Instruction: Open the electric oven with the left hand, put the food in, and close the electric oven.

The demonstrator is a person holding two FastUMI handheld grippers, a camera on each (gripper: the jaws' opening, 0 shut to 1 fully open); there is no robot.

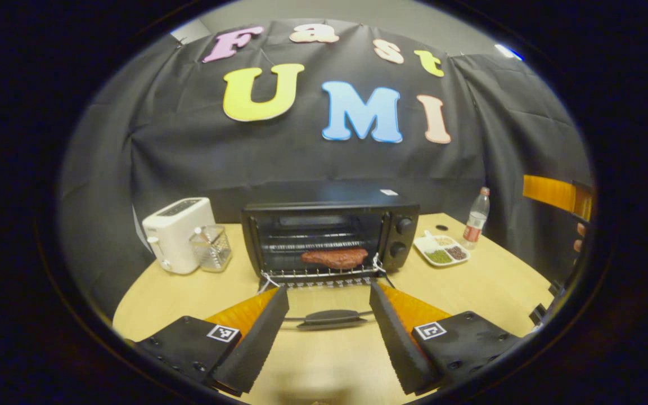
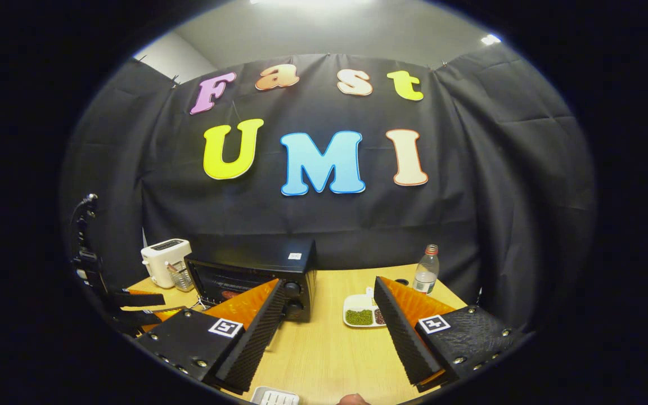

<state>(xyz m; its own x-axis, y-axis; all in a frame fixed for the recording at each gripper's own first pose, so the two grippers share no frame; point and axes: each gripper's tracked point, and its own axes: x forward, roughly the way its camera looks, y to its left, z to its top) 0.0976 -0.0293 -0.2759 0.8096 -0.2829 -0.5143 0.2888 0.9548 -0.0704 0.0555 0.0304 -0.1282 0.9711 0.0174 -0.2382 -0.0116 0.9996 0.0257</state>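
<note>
Surface: pale wooden round table (image 1: 487,281) before a black cloth wall; items listed near to far.
Left gripper (image 1: 328,329): fingers spread wide, holding nothing, resting low over the table and pointing straight at the oven.
Door handle: dark oval handle (image 1: 328,318) of the lowered glass door lies between the two fingers, touching neither; its long axis runs across the gap, side to side.
Oven: black electric toaster oven (image 1: 329,239) stands open, door folded down toward the left gripper.
Food: reddish-brown slab of meat (image 1: 335,258) lies on the wire rack (image 1: 318,274) inside the cavity, long axis left to right.
Stage (judgement): food is in; closing the door remains. The left gripper is nearer and aligned, so lifting the handle up and away should shut it.
Right gripper (image 2: 324,326): fingers wide apart, empty, held to the oven's right above the table.
Side items: white toaster (image 1: 178,233) and clear glass container (image 1: 211,247) left of the oven; white divided dish (image 1: 441,250) and, probably water, a clear plastic bottle (image 1: 477,219) to its right.
</note>
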